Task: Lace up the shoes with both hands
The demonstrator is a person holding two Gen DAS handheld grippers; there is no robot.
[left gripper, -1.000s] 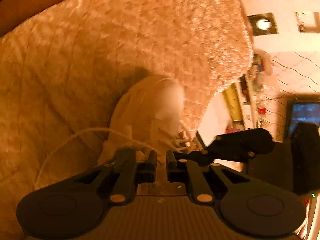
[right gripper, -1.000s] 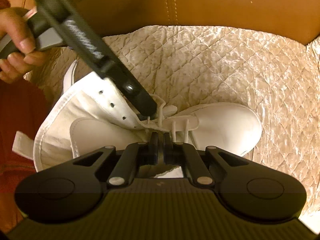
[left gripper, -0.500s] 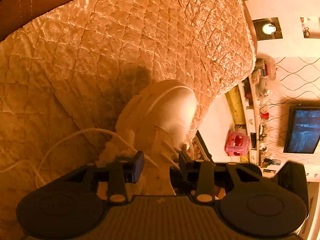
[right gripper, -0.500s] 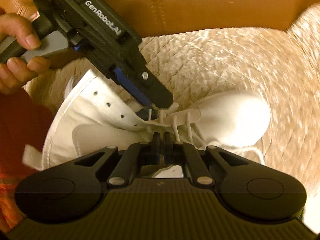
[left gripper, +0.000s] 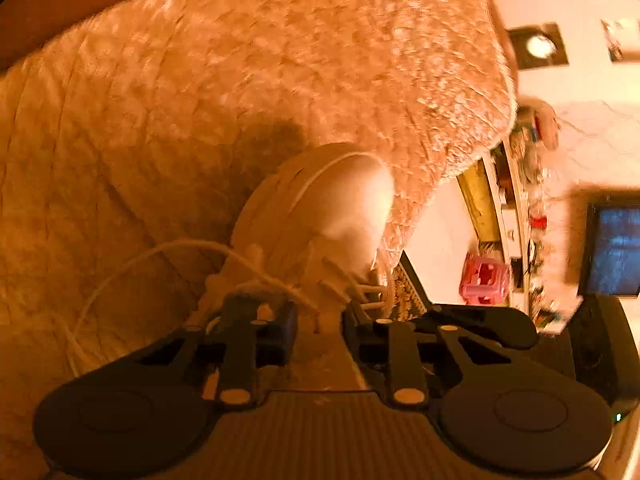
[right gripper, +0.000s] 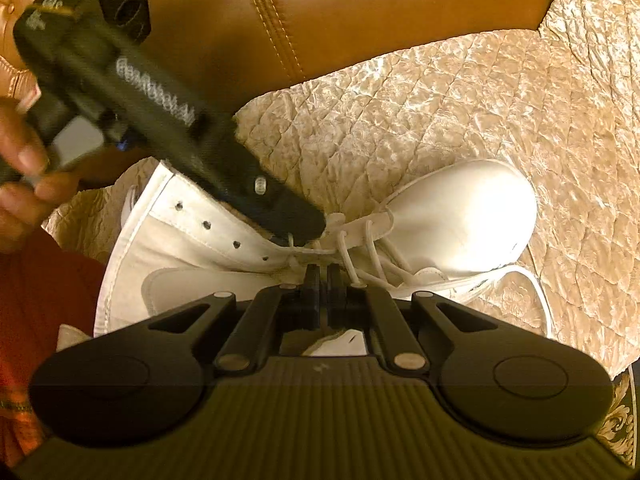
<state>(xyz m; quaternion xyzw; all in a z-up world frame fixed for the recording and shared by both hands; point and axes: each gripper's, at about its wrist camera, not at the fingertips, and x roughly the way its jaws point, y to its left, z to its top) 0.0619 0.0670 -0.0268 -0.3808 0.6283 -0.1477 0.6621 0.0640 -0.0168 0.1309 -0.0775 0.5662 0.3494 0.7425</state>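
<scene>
1. A white high-top shoe lies on a quilted beige cover spread over a tan leather seat, its toe toward 2 o'clock in the right wrist view.
2. The right gripper sits at 6 o'clock of the lacing, its jaws closed almost together; whether a strand of the white lace is pinched there cannot be told.
3. The left gripper, held by a hand at 9 o'clock, reaches the eyelet row from 10 o'clock.
4. Its jaws are closing with a gap left; lace strands cross just ahead of them, not visibly pressed.
5. A loose lace end loops over the cover toward 8 o'clock in the left wrist view.
</scene>
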